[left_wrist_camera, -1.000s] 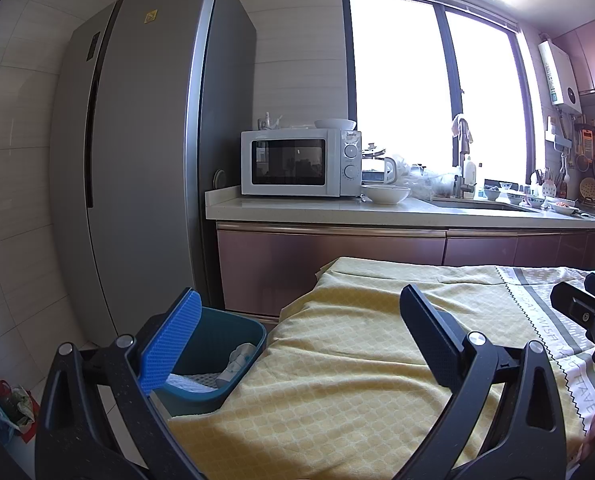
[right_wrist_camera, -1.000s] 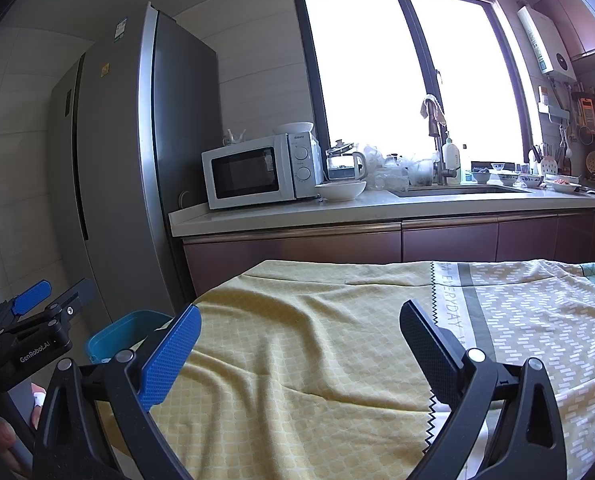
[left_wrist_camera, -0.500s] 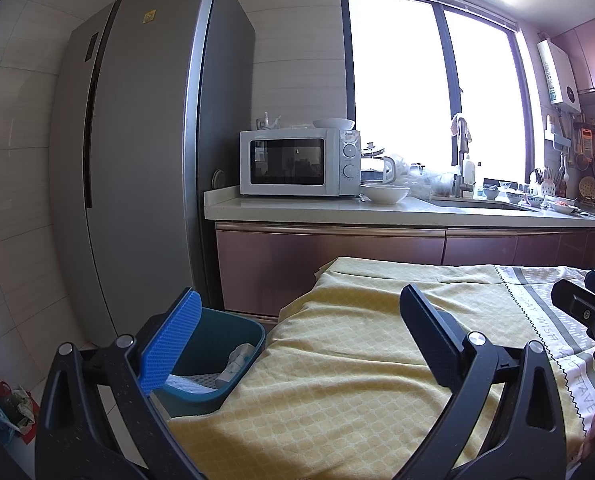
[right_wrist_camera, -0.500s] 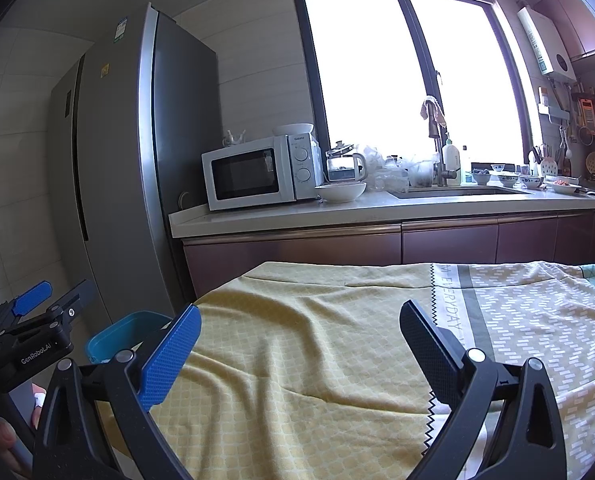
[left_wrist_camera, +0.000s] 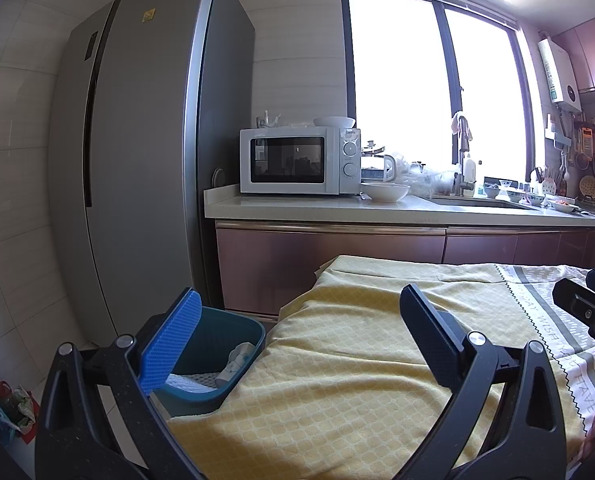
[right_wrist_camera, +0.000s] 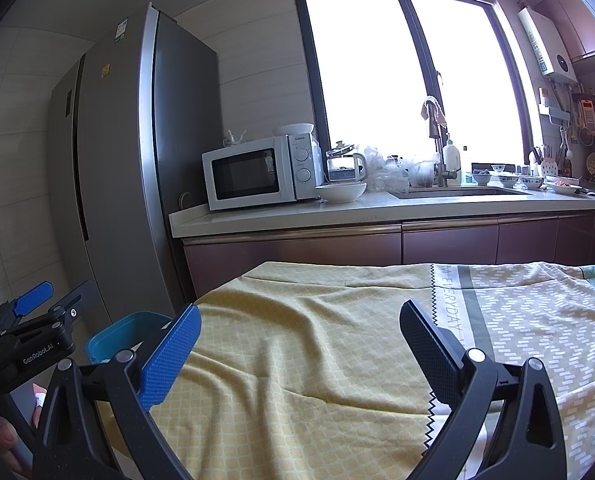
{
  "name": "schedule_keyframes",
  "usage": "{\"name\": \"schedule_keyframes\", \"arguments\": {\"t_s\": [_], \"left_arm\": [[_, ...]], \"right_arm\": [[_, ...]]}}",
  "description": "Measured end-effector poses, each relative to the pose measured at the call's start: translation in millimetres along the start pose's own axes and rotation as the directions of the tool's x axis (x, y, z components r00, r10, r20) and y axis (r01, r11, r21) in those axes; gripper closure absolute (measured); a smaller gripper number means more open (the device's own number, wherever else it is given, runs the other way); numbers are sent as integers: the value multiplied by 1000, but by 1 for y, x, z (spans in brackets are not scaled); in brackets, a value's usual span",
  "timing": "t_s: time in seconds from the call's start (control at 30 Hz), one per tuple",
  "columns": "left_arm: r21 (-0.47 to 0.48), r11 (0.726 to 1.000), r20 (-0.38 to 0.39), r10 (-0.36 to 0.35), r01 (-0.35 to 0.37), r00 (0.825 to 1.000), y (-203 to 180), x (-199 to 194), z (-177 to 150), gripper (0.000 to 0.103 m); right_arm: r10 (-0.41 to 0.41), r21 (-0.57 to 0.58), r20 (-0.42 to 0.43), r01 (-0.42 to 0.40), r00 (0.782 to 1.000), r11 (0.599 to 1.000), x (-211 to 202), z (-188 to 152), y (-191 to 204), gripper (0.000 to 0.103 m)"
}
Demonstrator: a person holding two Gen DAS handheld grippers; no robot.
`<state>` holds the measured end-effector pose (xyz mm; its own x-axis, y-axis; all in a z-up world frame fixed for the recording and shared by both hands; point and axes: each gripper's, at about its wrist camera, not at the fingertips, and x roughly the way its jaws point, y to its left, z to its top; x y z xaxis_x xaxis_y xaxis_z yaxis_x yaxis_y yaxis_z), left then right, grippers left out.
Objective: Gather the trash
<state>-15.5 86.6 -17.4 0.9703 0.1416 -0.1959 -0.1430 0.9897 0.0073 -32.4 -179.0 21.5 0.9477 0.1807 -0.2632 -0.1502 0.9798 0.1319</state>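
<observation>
Two black grippers, left gripper [left_wrist_camera: 299, 330] and right gripper [right_wrist_camera: 299, 346], hover with jaws apart and empty over the yellow-clothed bench [right_wrist_camera: 305, 344]. One teal plastic bin [left_wrist_camera: 221, 360] beside it holds white scraps [left_wrist_camera: 233, 364].

Both the left gripper [left_wrist_camera: 299, 336] and the right gripper [right_wrist_camera: 299, 354] show speckled black plastic frames with silver screws, one textured blue pad facing one black pad, white GenRobot.AI lettering on the left one's side, bare skin behind.
</observation>
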Motion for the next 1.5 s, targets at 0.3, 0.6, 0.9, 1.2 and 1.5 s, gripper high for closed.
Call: {"name": "schedule_keyframes", "arguments": {"t_s": [0.3,0.6,0.9,1.2,1.5], "left_arm": [[0,1000,0,-1,1,1000,0,0,0,5],[2,1000,-1,-1,1,1000,-1,1,-1,5],[4,1000,-3,-1,1,1000,-1,2,-1,5],[5,1000,-11,-3,3,1000,-3,4,-2,5],[2,1000,-23,-10,10,1000,-2,8,-3,5]], "right_arm": [[0,0,1,0,1000,1000,-1,0,-1,7],[0,1,2,0,1000,1000,-1,0,-2,7],[-4,1,2,4,1000,1000,-2,-1,-2,7],[-6,3,0,6,1000,1000,-1,-2,-3,7],[-5,8,-6,5,1000,1000,0,-3,-5,7]]}}
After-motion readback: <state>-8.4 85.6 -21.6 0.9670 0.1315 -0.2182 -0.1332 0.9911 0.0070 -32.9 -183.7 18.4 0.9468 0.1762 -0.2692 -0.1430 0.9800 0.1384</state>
